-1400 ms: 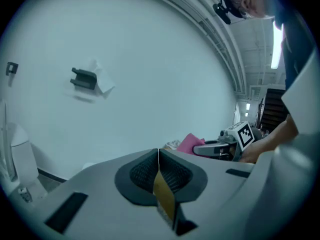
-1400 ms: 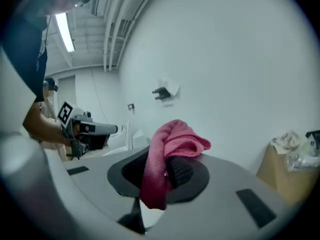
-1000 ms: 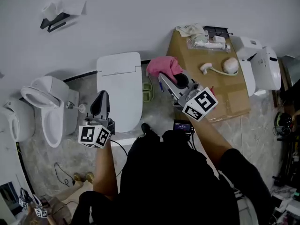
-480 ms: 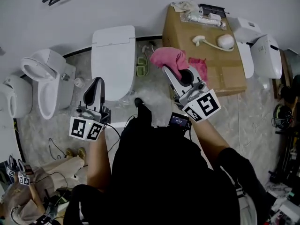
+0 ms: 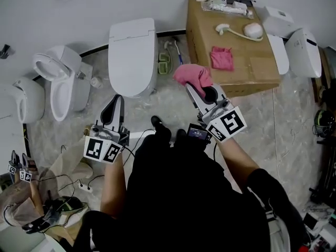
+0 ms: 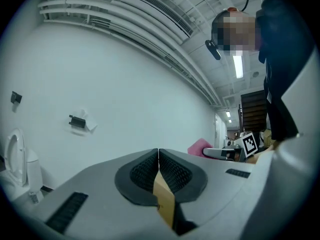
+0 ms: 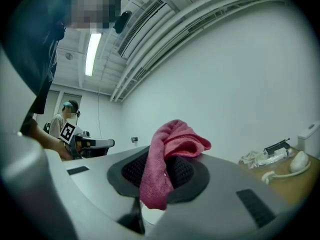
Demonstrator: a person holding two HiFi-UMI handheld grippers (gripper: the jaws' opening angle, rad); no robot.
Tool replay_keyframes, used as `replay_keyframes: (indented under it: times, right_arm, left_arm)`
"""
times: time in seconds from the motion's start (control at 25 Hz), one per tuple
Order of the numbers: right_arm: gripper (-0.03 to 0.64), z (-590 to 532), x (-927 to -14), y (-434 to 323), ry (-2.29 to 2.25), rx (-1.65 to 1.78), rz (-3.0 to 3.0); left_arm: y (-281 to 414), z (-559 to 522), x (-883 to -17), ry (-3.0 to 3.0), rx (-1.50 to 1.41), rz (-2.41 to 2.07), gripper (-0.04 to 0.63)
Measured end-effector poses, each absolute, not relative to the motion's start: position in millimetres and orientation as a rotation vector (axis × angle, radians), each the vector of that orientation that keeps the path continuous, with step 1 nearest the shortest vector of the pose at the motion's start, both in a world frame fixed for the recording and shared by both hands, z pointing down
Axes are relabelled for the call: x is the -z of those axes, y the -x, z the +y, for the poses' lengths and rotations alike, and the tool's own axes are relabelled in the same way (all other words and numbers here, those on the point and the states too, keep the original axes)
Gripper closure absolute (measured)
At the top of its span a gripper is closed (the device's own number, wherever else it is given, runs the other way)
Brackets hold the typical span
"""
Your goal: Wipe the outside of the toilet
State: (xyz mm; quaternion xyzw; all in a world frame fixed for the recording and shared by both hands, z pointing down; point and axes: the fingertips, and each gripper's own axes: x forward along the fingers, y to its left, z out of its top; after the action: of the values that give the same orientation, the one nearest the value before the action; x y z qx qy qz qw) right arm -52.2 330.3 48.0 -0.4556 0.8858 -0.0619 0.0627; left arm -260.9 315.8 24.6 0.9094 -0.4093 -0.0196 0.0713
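The right gripper (image 5: pixel 195 86) has carried the pink cloth (image 5: pixel 192 74) off the cardboard box (image 5: pixel 262 70).

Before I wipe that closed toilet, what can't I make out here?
Head view: the closed toilet shows only its top. Its sides and base are hidden beneath, and neither gripper view shows it.
Right gripper view: the clamped part of the pink cloth is hidden between the fingers of the right gripper.
Head view: the items at the back edge of the cardboard box are too small to name.

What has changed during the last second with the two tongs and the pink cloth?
Both tongs drew back toward the person: the right tongs away from the cardboard box, the left tongs away from the toilet. Unchanged: right shut on the pink cloth, left shut.
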Motion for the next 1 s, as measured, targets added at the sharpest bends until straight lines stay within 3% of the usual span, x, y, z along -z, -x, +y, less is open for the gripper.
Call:
replay_keyframes:
  times: [0.4,1.0]
  right_arm:
    - [0.528,373,-50,118,1.526,0.136,2.688]
    - [0.528,469,-56,262,1.826,0.196,2.596]
  left_arm:
    - [313,337,-35,-2.757,0.004,-1.169,0.577]
    - [487,415,-52,-2.749,-0.005,-1.21,0.577]
